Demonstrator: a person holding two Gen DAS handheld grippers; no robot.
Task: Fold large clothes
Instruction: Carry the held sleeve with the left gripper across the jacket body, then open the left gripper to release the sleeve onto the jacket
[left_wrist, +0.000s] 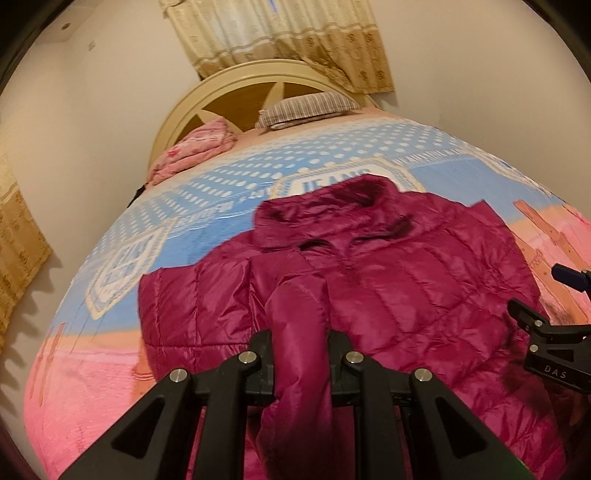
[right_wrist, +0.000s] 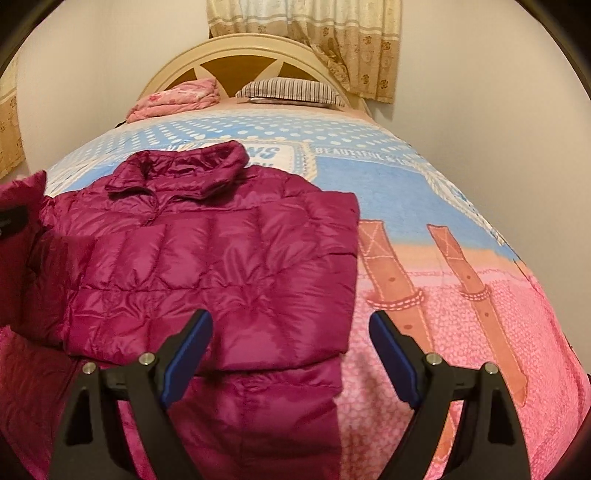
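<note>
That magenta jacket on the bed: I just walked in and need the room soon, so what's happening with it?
A person with a gripper in each hand is folding the magenta puffer jacket on the patterned blanket. The left gripper is shut on the jacket's sleeve, holding it over the jacket's front. The right gripper is open and empty above the jacket's lower right part. The folding looks only partly done.

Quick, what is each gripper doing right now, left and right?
Left gripper: shut on the jacket sleeve.
Right gripper: open, holding nothing, fingers above the jacket's edge.
</note>
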